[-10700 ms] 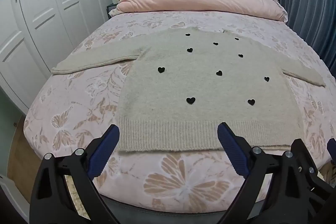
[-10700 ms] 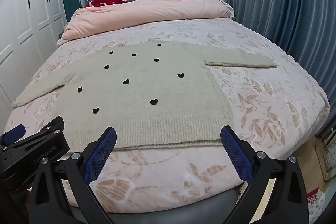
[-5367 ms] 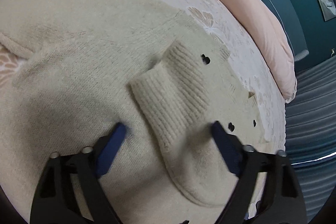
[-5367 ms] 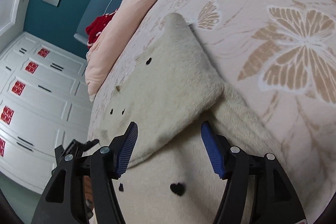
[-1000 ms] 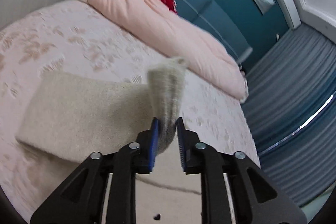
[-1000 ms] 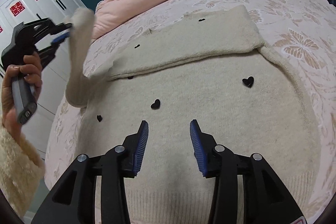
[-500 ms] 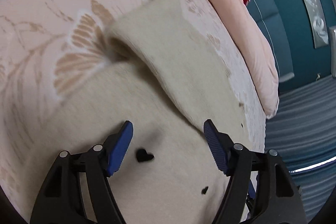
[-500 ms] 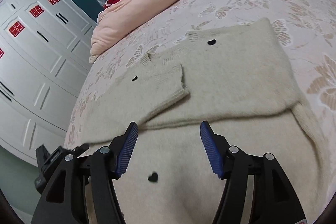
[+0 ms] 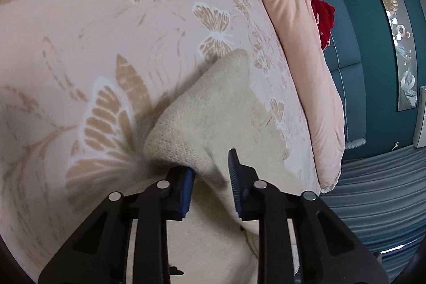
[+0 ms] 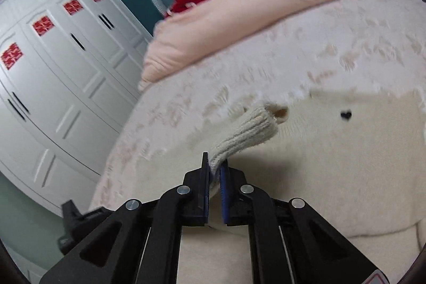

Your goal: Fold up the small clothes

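While both sleeves lie folded across its body, we take fresh grips on the sweater (image 9: 213, 108).
Half a second ago both tools were spread above it; now our right gripper (image 10: 213, 172) pinches the ribbed cuff (image 10: 247, 132), and our left gripper (image 9: 210, 172) half closes around the folded shoulder near the bed's (image 9: 80, 17) left edge, ready for the next fold.

Soft daylight, fisheye warping, perhaps motion-blurred
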Demonstrator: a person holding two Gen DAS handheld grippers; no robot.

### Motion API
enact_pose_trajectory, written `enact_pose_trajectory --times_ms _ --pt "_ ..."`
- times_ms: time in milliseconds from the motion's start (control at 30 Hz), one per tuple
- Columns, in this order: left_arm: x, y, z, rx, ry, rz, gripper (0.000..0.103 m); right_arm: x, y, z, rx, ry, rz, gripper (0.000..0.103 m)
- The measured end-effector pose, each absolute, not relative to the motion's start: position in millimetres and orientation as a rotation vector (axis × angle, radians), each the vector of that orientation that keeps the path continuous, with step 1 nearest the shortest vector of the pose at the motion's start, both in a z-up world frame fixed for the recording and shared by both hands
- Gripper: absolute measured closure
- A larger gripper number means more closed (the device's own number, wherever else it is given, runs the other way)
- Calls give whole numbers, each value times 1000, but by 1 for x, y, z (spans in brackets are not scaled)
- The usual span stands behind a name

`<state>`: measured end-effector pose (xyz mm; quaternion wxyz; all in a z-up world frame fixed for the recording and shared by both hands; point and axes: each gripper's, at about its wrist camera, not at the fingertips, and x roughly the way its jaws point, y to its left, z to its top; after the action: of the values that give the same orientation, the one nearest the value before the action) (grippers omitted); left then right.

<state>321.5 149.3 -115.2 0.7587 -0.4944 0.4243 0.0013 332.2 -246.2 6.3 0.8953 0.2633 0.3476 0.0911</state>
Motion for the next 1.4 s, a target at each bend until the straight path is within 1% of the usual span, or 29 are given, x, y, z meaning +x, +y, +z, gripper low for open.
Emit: enact_pose_trajectory --times_ms 67,133,167,233,300,333,367,467,567,633,733,767,833,867,1000,1133,1233,1267,1300,1333,1367,1400 --pt "326 143 -116 -1075 935 -10 86 318 -267 33 541 640 173 96" --pt "333 130 -124 -1034 983 -6 86 308 -296 32 520 632 95 96" --pt "334 122 -129 -1014 1012 5 87 305 -312 19 503 664 35 96" --pt "332 109 -138 -993 1040 10 88 298 -349 -28 532 765 -96 96" --pt "328 99 -138 -946 1024 18 88 289 -384 -74 633 859 -171 97" --pt "326 94 -137 -920 1017 19 87 282 -394 -86 695 860 -175 97" --pt "324 90 -136 -896 1011 20 87 275 -399 -91 728 845 -168 97" --pt "321 82 -137 -818 989 16 86 267 -396 -94 707 816 -156 97" --pt "318 78 -139 -754 955 -2 86 271 -396 -117 679 891 -168 97" --pt "316 76 -140 -708 928 -16 86 266 -402 -126 720 885 -159 98" --pt "310 70 -140 -621 869 -49 85 248 -404 -105 732 840 -247 91" --pt "307 69 -141 -601 848 -61 85 238 -401 -94 696 805 -304 83" --pt "304 73 -144 -638 825 -73 85 228 -387 -70 642 728 -309 83" --pt "304 74 -145 -653 819 -76 85 234 -375 -63 636 727 -237 83" --pt "301 73 -146 -645 796 -76 85 302 -270 -51 474 864 190 85" --pt "298 74 -148 -653 782 -84 85 383 -154 -68 309 994 428 86" --pt "295 74 -150 -657 769 -90 85 436 -89 -102 247 1137 477 86" --pt "294 74 -151 -657 765 -92 85 451 -73 -116 226 1182 473 88" --pt "293 74 -152 -657 761 -92 85 464 -61 -126 189 1202 453 96" --pt "293 74 -153 -657 756 -93 85 473 -55 -130 162 1188 432 97" --pt "292 73 -153 -654 751 -93 85 482 -53 -132 167 1179 418 102" --pt "292 73 -153 -650 747 -92 85 491 -56 -134 204 1182 401 103"
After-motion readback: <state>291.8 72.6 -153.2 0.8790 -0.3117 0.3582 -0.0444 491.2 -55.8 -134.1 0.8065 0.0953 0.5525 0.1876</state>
